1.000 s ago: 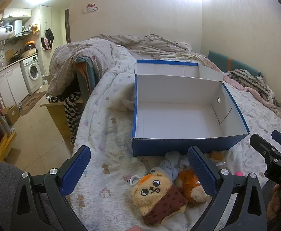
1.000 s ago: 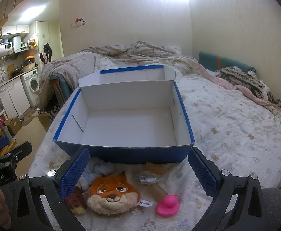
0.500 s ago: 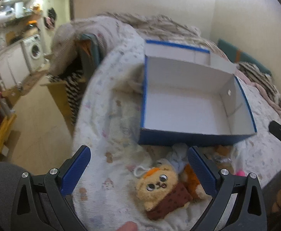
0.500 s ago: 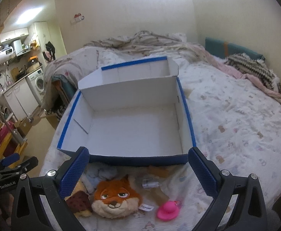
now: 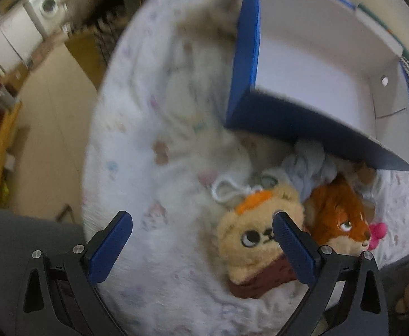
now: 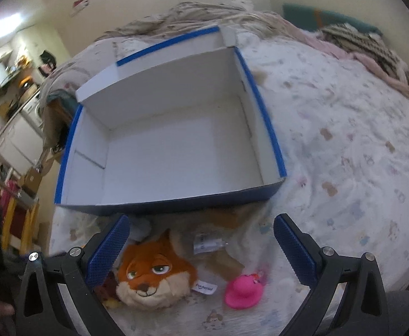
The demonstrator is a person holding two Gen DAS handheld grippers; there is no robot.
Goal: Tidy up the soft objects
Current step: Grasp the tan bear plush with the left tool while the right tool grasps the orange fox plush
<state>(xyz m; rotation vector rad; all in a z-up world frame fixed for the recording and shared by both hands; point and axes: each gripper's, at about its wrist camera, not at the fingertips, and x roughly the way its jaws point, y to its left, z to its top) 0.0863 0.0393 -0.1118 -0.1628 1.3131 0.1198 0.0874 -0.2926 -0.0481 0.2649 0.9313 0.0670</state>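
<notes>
since a second earlier, both views had been tipped down toward the toys, so the empty blue box [image 6: 170, 151] was seen from above; a first pick was judged to be starting. the left gripper [image 5: 201, 238] was held spread wide, its right finger over the tan bear plush [image 5: 252, 240]; the right gripper [image 6: 201, 247] was also spread, empty, above the fox plush [image 6: 154, 277]. the bear lay on the bedspread [image 6: 344, 154] just before the box, touching the fox, long axis running from its head loop down to its brown-clad end nearest the camera, face up.
</notes>
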